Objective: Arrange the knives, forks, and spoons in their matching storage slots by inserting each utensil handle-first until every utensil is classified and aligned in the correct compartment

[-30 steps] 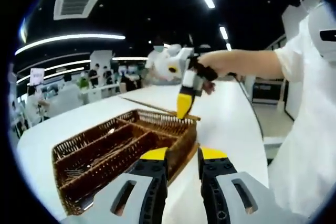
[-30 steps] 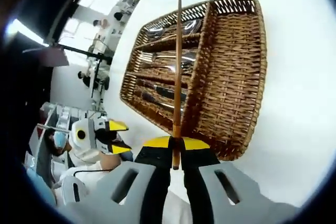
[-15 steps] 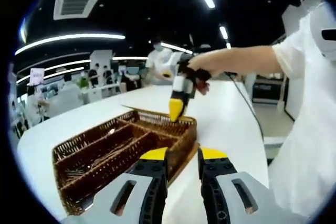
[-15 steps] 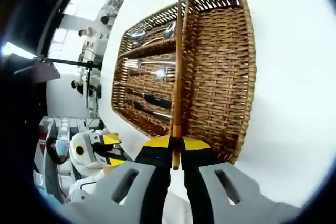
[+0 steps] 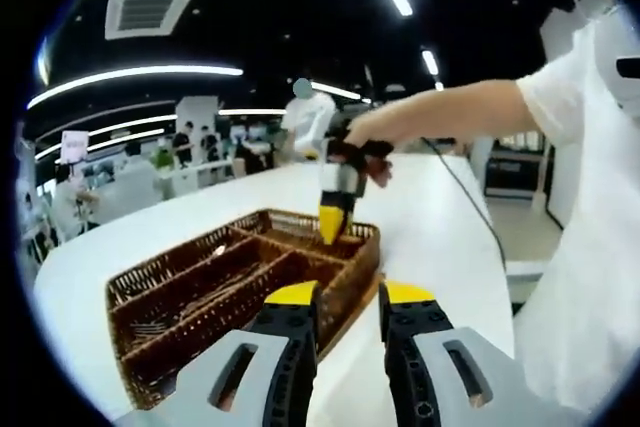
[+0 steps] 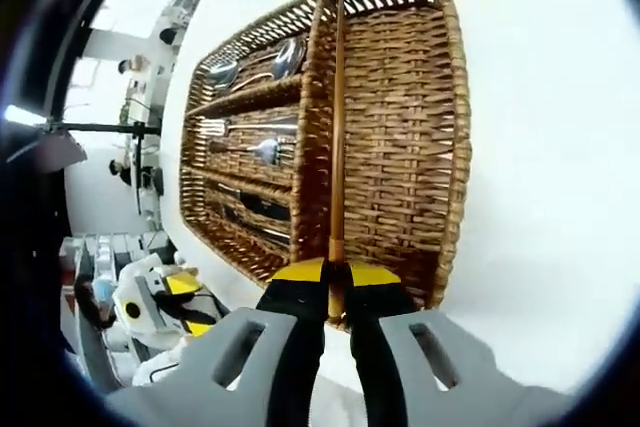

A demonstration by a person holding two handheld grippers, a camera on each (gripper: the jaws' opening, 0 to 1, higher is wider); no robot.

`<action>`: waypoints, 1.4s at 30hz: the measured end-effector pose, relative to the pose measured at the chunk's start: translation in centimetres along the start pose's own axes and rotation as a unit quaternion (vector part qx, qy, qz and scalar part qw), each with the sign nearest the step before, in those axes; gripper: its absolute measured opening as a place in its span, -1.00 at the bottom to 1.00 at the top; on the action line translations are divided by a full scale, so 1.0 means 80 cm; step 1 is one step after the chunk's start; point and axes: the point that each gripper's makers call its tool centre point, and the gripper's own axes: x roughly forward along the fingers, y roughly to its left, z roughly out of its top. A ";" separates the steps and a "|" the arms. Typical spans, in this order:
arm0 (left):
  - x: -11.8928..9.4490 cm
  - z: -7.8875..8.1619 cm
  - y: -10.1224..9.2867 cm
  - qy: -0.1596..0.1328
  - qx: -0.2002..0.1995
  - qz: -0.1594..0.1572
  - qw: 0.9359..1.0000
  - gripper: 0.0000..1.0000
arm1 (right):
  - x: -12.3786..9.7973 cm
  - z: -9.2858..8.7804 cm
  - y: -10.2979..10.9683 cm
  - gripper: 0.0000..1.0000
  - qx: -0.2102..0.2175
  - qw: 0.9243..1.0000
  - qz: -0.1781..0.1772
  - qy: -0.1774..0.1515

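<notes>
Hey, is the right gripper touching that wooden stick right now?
Touching. The right gripper view shows the right gripper clamped on the wooden stick, its end pinched between the yellow tips.

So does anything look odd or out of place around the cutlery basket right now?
One thing: the right gripper is shut on a wooden chopstick, held over the wide compartment of the wicker basket. The task names only knives, forks and spoons. The metal cutlery lies neatly in the narrow slots.
</notes>
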 end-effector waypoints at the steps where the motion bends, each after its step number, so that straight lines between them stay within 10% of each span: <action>1: 0.000 0.000 0.000 0.000 0.000 0.000 1.000 -0.57 | 0.001 0.000 -0.001 -0.89 -0.001 1.000 -0.004 0.002; 42: -0.013 -0.006 0.012 -0.001 -0.001 -0.003 1.000 -0.57 | 0.029 -0.003 -0.029 -0.82 0.009 0.996 -0.067 0.050</action>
